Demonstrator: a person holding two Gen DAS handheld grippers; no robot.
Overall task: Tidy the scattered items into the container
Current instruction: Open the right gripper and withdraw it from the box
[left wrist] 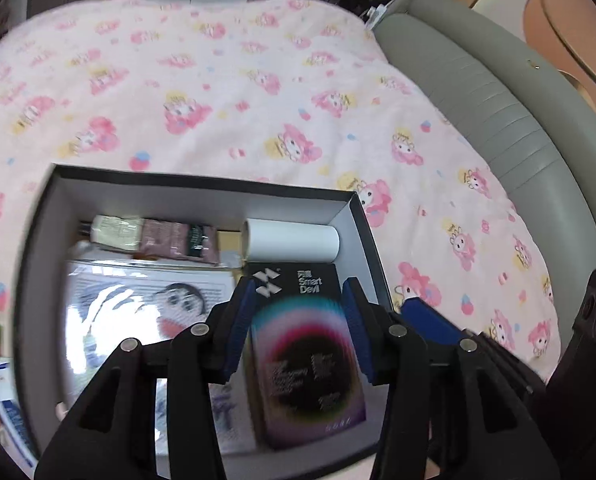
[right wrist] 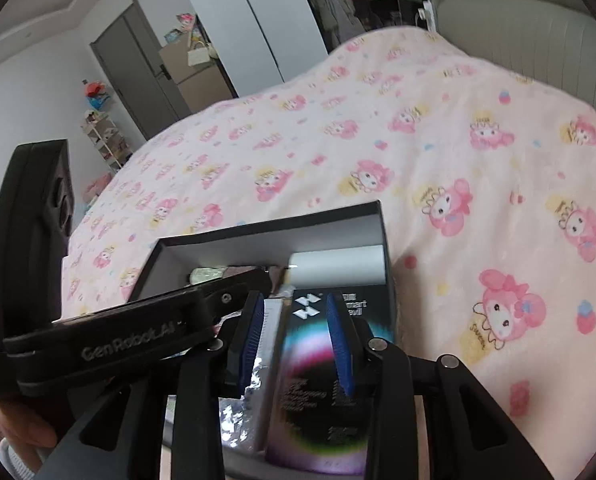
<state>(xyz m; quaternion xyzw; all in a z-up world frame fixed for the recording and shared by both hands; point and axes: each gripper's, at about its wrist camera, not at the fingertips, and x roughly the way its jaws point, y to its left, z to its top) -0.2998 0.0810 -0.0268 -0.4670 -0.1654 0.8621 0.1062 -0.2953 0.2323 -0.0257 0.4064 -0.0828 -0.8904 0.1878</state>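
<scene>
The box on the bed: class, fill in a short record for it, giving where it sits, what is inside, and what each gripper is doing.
container: open dark box, white inside
surface: pink cartoon-print blanket
contents: white roll, black Smart Devil package, picture sheet, small packets
left gripper: above the black package, not visibly gripping it
right gripper: above the same package, not visibly gripping it
</scene>
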